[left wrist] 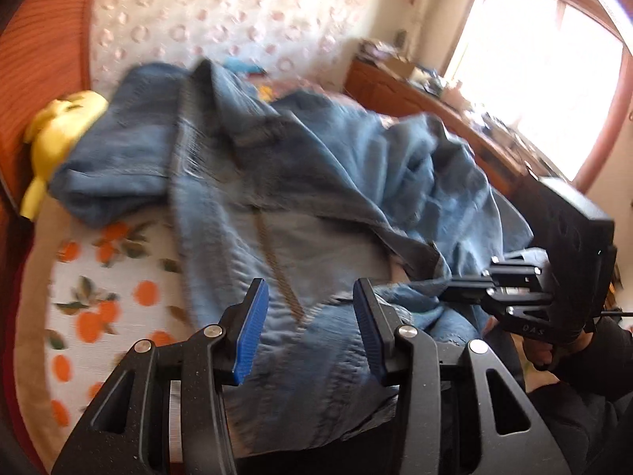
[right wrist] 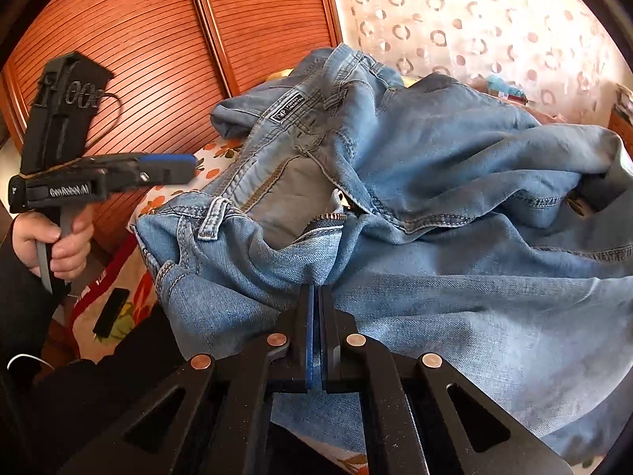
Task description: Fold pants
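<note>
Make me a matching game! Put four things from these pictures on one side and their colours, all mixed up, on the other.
Things:
1. jeans
2. plush toy
3. wardrobe door
4. gripper pads

Colours:
A. yellow
B. dark blue
C. reddish brown
D. faded light blue

Pairs: 1-D, 2-A, 3-C, 4-B

blurred: pants smearing in left wrist view | cut off: pants running past lower edge | hidden: right gripper pads, possibly pinching denim
</note>
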`<state>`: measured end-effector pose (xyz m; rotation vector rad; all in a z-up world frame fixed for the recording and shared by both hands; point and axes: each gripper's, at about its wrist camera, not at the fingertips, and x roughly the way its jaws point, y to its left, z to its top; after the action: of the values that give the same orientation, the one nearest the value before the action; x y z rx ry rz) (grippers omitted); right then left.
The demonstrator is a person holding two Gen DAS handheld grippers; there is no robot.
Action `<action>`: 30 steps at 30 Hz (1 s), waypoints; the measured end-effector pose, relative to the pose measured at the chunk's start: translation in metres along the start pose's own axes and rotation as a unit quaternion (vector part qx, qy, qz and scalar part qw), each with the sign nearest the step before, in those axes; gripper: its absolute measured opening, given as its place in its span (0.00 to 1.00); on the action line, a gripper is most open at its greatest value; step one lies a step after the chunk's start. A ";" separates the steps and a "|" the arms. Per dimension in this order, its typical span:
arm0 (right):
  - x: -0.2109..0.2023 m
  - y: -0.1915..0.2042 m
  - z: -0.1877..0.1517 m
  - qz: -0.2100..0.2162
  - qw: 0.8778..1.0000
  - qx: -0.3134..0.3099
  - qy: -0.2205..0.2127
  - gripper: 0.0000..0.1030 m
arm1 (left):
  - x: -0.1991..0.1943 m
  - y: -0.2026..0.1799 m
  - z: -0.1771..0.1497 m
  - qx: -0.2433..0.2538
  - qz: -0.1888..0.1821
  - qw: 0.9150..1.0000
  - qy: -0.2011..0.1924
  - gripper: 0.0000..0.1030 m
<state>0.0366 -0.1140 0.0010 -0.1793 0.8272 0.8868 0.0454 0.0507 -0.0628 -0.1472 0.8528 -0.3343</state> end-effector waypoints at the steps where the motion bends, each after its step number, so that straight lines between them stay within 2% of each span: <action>1: 0.002 0.001 0.002 -0.001 1.000 0.000 0.000 0.02 | 0.004 -0.002 -0.002 0.000 0.001 1.000 0.011 0.44; 8: 0.002 -0.001 0.000 0.004 1.000 0.006 -0.006 0.02 | 0.008 0.000 -0.022 -0.019 -0.022 0.999 0.037 0.44; 12: -0.001 -0.003 -0.005 0.004 1.000 0.006 -0.007 0.02 | 0.007 0.000 -0.034 -0.043 -0.057 0.997 0.042 0.44; 17: 0.000 -0.003 -0.004 0.009 1.000 0.003 -0.005 0.02 | 0.010 -0.005 -0.051 -0.048 -0.066 0.995 0.054 0.44; 20: -0.003 -0.004 -0.002 0.015 1.000 0.006 -0.007 0.02 | 0.007 -0.007 -0.053 -0.049 -0.072 0.995 0.050 0.36; 21: -0.003 -0.004 -0.001 0.016 1.000 0.007 -0.008 0.02 | 0.005 -0.009 -0.053 -0.046 -0.080 0.995 0.047 0.21; 23: -0.004 -0.003 0.000 0.019 1.000 0.008 -0.009 0.02 | 0.003 -0.013 -0.052 -0.040 -0.094 0.994 0.045 0.11; 26: -0.005 -0.003 0.000 0.018 1.000 0.007 -0.010 0.02 | 0.003 -0.022 -0.049 -0.024 -0.088 0.995 0.045 0.04; 30: 0.000 -0.002 -0.003 0.001 1.000 -0.001 -0.001 0.02 | 0.006 -0.027 -0.045 -0.016 -0.078 0.996 0.043 0.04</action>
<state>0.0365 -0.1171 -0.0016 -0.1789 0.8248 0.8884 0.0085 0.0235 -0.0892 -0.2315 0.9335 -0.4768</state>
